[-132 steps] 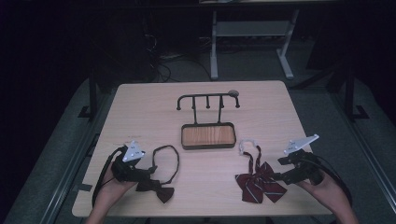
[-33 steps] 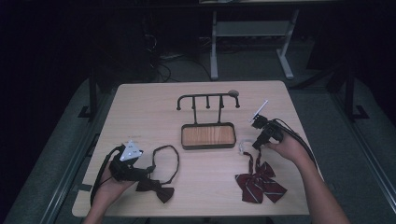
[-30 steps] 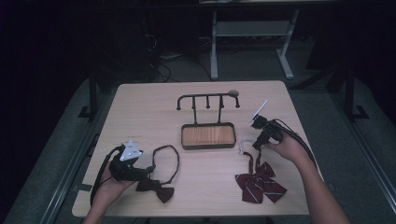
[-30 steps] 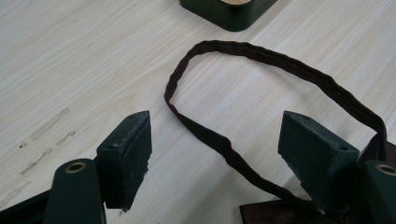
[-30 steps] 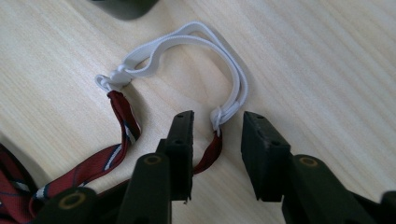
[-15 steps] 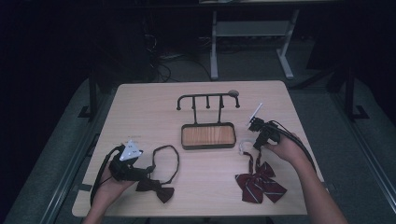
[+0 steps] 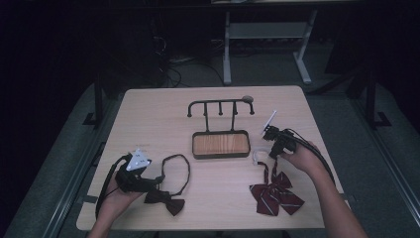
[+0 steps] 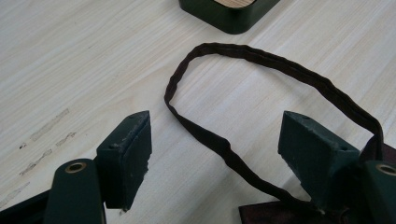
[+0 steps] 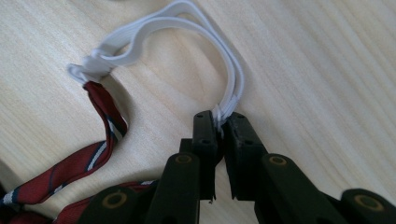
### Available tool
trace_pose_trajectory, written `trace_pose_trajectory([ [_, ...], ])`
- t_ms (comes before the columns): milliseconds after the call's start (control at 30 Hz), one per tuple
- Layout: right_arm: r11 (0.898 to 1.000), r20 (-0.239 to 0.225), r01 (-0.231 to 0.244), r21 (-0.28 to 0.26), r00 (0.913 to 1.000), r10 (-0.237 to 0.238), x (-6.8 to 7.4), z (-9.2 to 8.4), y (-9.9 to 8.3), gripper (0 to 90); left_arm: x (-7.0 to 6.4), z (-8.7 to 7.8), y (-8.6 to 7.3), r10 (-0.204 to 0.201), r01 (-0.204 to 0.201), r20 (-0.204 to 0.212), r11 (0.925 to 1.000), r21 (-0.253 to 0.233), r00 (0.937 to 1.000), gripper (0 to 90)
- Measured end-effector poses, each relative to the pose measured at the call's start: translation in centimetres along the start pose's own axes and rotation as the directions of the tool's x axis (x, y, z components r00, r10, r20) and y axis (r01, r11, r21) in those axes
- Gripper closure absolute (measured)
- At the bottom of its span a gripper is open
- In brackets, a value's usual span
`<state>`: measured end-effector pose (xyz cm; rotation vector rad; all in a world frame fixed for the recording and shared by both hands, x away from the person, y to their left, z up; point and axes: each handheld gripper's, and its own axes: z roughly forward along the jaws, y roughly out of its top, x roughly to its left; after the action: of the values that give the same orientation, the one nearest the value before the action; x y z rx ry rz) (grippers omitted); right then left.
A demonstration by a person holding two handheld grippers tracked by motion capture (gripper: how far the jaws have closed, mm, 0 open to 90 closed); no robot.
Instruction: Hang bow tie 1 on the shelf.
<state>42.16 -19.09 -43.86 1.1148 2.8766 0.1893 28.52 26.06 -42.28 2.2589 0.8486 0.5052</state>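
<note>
A red striped bow tie [image 7: 275, 196] lies at the front right of the table, its white elastic band [image 7: 257, 157] curling toward the tray. My right gripper [image 7: 265, 153] points down at that band. Its jaws have just been closing and now pinch the white elastic band [image 9: 187, 18] between the pads, so the right gripper [image 9: 221, 119] is shut on it. A dark brown bow tie [image 7: 166, 201] lies at the front left. Its strap loop [image 8: 280, 70] runs across the table between the wide-apart jaws of my left gripper [image 8: 215, 144], untouched. The left gripper [image 7: 156, 181] rests low by that tie.
A black hook rack [image 7: 220, 103] rises from a dark tray with a wooden floor [image 7: 220, 144] at the table's middle; a corner of that tray [image 8: 229, 14] is in the left gripper view. Bare table [image 7: 148, 119] lies behind the left hand. Table legs stand beyond the far edge.
Since the earliest frame my right hand has moved from the front right corner up to the white band beside the tray. Over the last second both hands stay put.
</note>
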Motion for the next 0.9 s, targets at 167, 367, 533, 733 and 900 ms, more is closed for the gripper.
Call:
trace_pose_trajectory([
  [167, 1.000, -0.019, 0.015, -0.014, 0.9997, -0.015, 0.0, -0.5, -0.3, 83.6, 0.0, 0.0, 0.0, 0.000, 0.000, 0.000, 1.0000, 0.000, 1.0000, 26.3],
  [367, 0.994, -0.057, 0.073, -0.082, 0.9953, -0.078, 0.0, -2.2, -1.1, 83.6, -0.1, 0.1, 0.0, 0.000, 0.000, 0.003, 1.0000, 0.001, 1.0000, 26.2],
  [533, 0.987, -0.103, 0.076, -0.144, 0.9905, -0.091, 0.0, -3.6, -1.8, 83.7, -0.1, 0.1, 0.0, -0.001, 0.001, 0.003, 1.0000, 0.005, 1.0000, 26.1],
  [733, 0.977, -0.132, 0.120, -0.175, 0.9808, -0.144, 0.6, -5.4, -1.9, 83.6, -0.1, 0.1, 0.0, -0.006, 0.006, 0.008, 1.0000, -0.001, 1.0000, 26.0],
  [900, 0.966, -0.141, 0.147, -0.212, 0.9737, -0.179, 1.3, -7.0, -1.8, 83.6, -0.1, 0.1, 0.0, -0.006, 0.006, 0.008, 1.0000, -0.003, 0.9999, 25.9],
])
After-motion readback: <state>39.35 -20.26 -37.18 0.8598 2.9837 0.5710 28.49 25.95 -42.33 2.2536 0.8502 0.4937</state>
